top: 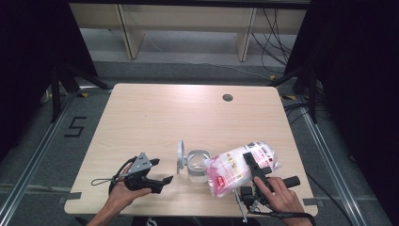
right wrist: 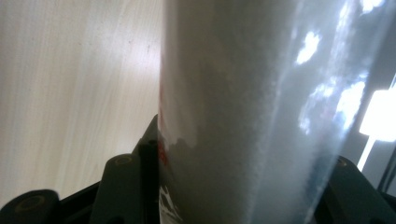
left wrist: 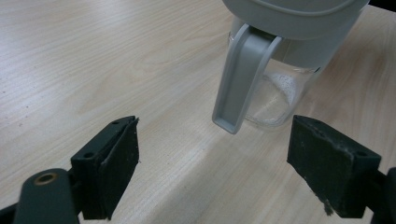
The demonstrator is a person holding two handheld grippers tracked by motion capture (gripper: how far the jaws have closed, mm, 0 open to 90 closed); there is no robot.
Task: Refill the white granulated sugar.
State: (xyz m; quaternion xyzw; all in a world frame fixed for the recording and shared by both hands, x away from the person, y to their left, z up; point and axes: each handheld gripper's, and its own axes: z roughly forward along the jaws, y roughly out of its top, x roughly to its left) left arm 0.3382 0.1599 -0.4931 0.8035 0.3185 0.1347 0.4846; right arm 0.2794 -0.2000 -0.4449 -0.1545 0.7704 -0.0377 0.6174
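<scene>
While the right gripper [top: 256, 165] pinches the plastic bag [top: 240, 168] across its middle, that bag is tipped on its side above the near right part of the table [top: 155, 113], its narrow end pointing left toward the clear container [top: 197, 165]. And look at the bag: clear film with pink and red print, packed with a white powder or grain. In the right gripper view the bag [right wrist: 243, 112] sits squarely between the two black jaws, one pressed to each side of it.

Over to the left, the left gripper [top: 162, 181] is held low in the person's hand near the front edge, its jaws spread wide with nothing between them, aimed toward the container. From the left gripper view the container [left wrist: 280, 88] stands upright on the table just ahead, a thin white layer on its bottom, a grey band round its top and a grey handle [left wrist: 243, 74] hanging down its near side. Its round grey lid [top: 180, 157] stands flipped up at the left of the mouth. Bag and container are close; whether they touch, I cannot tell.
</scene>
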